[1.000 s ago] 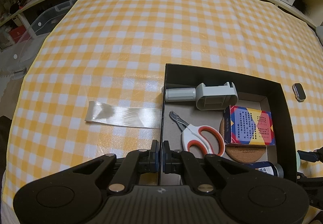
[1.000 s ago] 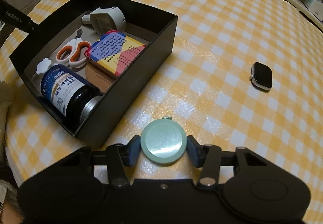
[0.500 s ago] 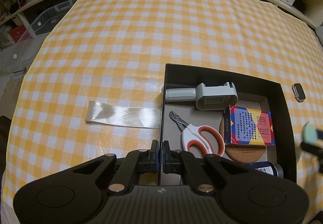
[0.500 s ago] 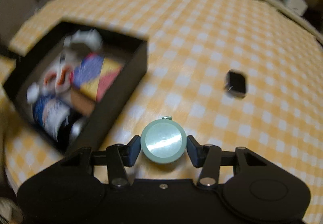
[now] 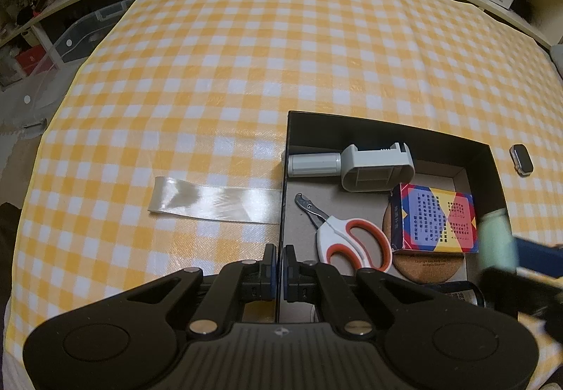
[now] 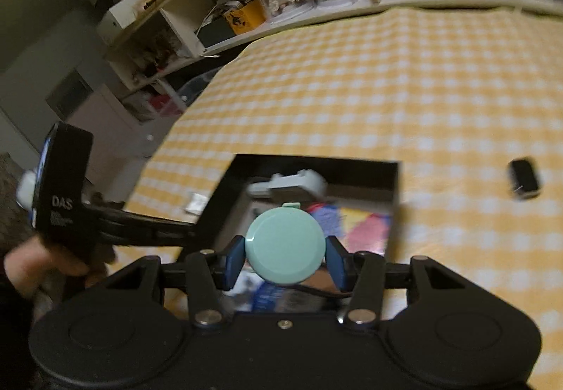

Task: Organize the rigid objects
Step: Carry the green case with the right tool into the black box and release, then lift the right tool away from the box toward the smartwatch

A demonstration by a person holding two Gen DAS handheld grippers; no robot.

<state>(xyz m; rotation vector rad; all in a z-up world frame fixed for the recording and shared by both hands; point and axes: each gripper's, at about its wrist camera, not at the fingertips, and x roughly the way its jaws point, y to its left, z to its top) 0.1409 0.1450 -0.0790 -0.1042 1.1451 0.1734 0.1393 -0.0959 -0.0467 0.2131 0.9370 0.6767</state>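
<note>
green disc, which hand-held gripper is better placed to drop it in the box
Right. The right hand-held gripper already grips the green disc above the box. The left hand-held gripper is shut on the box's wall, steadying it.

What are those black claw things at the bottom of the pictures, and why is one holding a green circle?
Those are tongs that a person holds, one in each hand, each with a camera looking along it. In the left camera's picture, the left tongs pinch the wall of a black box to steady it. Inside lie scissors, a colourful card box and a grey clamp. In the right camera's picture, the right tongs hold a round mint-green disc above the box. A small watch sits on the checked cloth.
</note>
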